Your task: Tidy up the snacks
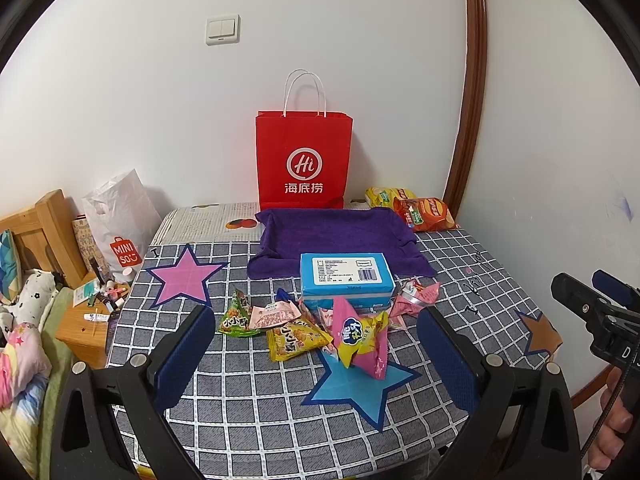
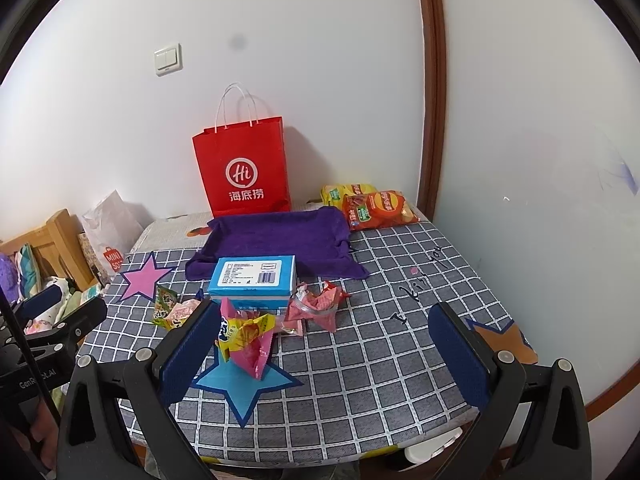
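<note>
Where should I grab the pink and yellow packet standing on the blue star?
Probably take the pink and yellow packet by its raised top crimp, coming from above. It stands crumpled and upright on the blue star, so that peak is free, clear of the blue box behind.

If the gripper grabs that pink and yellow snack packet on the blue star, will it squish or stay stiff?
The pink and yellow snack packet looks crinkled and puffed, so it would probably squish and crackle. Its shiny film may slip between the pads. It stands propped on the blue star, so a nudge would likely tip it.
</note>
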Demonstrator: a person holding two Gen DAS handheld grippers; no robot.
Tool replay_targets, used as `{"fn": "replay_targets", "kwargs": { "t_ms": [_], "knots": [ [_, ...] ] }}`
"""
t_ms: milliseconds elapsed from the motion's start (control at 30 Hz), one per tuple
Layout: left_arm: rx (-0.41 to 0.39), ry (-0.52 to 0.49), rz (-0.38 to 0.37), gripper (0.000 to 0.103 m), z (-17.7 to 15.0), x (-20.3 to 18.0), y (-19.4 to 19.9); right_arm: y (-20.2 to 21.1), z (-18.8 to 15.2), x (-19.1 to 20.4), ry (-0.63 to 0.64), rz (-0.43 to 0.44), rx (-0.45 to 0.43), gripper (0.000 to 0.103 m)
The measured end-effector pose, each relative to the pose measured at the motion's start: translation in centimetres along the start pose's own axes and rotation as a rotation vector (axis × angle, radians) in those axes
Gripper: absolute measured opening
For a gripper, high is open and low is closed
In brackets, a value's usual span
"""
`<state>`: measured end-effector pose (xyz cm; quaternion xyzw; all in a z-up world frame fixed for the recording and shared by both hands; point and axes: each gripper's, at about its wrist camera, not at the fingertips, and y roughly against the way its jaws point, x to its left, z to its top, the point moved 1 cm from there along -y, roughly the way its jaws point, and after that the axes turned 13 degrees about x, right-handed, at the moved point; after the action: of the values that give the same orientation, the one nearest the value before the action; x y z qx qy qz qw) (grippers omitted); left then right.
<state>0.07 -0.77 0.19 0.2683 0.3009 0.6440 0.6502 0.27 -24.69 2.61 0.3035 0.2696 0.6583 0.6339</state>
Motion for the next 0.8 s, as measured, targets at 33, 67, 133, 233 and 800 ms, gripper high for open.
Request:
{"fn": "replay_targets", "kwargs": {
  "t_ms": [33,67,133,233,800],
  "knots": [
    [-0.001,0.0,-0.001,0.102,-0.05,0.06,0.05,0.03,-0.01,-0.01,0.0,0.0,-0.001,0.102],
    [-0.001,0.001,-0.002,0.102,-0.04,0.04,0.04,0.04,0.0,-0.02,0.001,0.001,0.0,0.102],
    [-0.001,0.001,-0.002,0.102,-0.03,-0.02,0.01,0.06,-0.01,-0.02,0.0,0.0,-0.001,0.102],
    [-0.001,0.001,-0.001,0.102,-0.08,-0.02,0.02,0.05,-0.02,-0.03,-0.001,0.004,-0.002,0.102],
    [0.002,0.004,-0.003,0.102,0.11,0.24,-0.21,-0.29,-0.06,0.28,0.009,0.015,0.007,0.102]
  ]
}}
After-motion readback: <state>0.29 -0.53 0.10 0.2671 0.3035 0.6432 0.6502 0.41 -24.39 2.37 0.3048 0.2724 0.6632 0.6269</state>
